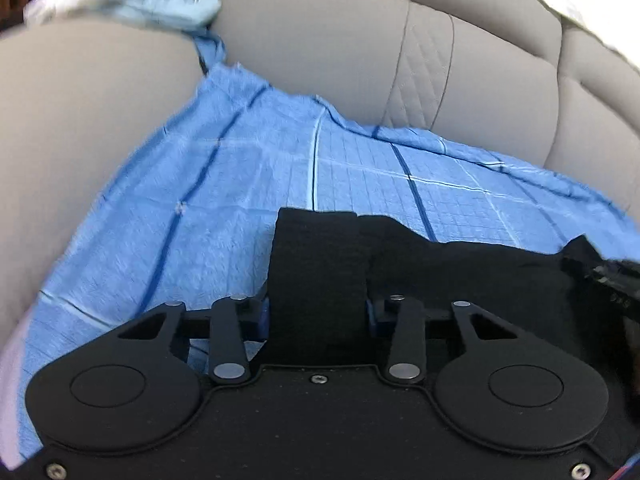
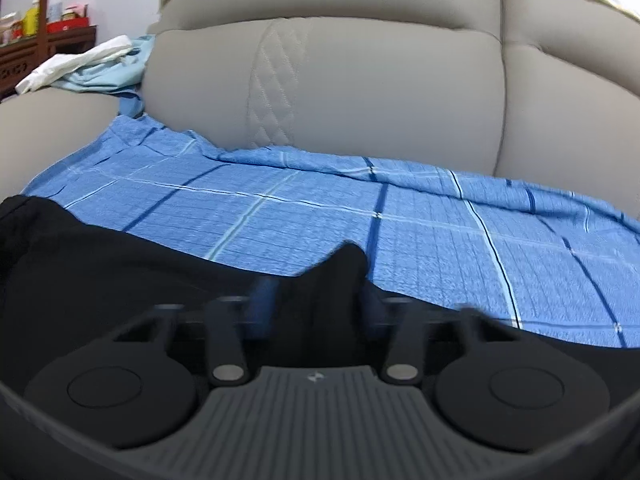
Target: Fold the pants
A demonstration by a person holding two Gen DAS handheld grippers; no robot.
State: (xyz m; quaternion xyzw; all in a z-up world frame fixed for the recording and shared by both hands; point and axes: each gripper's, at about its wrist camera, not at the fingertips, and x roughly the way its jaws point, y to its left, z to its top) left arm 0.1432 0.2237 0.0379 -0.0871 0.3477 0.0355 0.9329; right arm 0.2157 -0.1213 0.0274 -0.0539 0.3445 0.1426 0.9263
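Black pants (image 1: 460,272) lie on a blue checked sheet (image 1: 208,200) on a beige sofa. In the left wrist view my left gripper (image 1: 318,312) is shut on a thick band of the black pants, which stands up between its blue-padded fingers. The other gripper shows blurred at the far right edge (image 1: 616,276). In the right wrist view my right gripper (image 2: 316,312) is shut on a raised fold of the pants (image 2: 340,272); the rest of the pants (image 2: 100,272) spreads to the left over the sheet (image 2: 440,240).
The sofa backrest (image 2: 360,80) rises right behind the sheet, and an armrest (image 1: 80,120) bounds it on the left. A pale blue and white heap of cloth (image 2: 92,64) lies on the armrest. A dark wooden shelf with bottles (image 2: 36,36) stands far left.
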